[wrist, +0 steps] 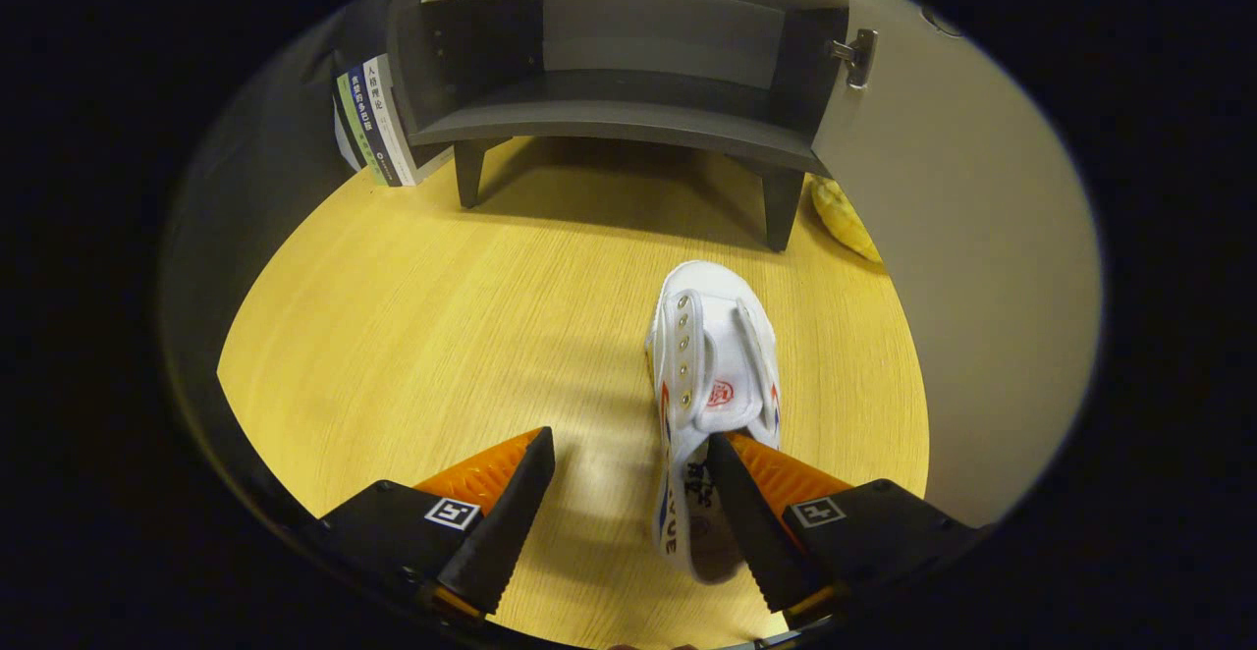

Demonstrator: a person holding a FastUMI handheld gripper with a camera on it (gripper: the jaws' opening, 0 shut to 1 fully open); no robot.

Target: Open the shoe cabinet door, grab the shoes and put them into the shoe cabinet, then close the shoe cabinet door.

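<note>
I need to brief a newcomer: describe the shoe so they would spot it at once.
On the wooden table, ahead of the open grey cabinet, lies one white shoe. Its heel sits between the open gripper fingers, against the right one. It alone is white.

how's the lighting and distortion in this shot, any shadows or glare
Gripper view: even, soft light; the cabinet casts a shadow on the table beneath it; a pale sheen lies between the open claw fingers; fisheye bends the cabinet shelves and door; the shoe is sharp.
</note>
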